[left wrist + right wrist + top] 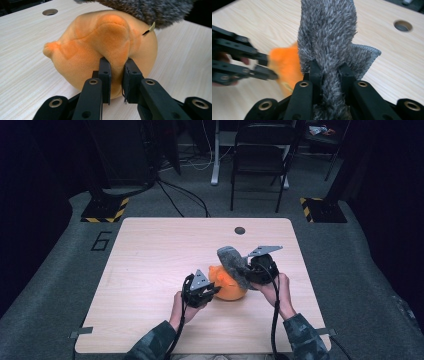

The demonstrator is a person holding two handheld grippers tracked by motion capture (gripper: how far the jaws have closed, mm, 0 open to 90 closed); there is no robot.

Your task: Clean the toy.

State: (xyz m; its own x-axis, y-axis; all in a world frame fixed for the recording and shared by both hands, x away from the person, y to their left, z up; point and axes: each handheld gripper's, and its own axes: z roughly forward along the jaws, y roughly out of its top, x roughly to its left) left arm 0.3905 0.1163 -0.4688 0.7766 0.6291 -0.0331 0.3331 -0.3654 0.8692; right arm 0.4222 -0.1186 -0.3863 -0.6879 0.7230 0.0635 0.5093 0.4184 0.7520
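Observation:
An orange plush toy (229, 286) (105, 47) (284, 65) rests on the wooden table (150, 270). My left gripper (212, 290) (116, 75) is shut on a raised fold of the plush. A grey fuzzy cloth piece (234, 264) (327, 32) (150, 10) lies over the top right of the plush. My right gripper (250, 272) (329, 75) is shut on that grey piece, holding it up off the plush. In the right gripper view the left gripper (265, 66) comes in from the left onto the orange plush.
A round hole (240, 230) (50, 11) (403, 25) is in the table's far side. A black chair (260, 155) and cables stand on the floor beyond the table. Bare tabletop spreads to the left and front.

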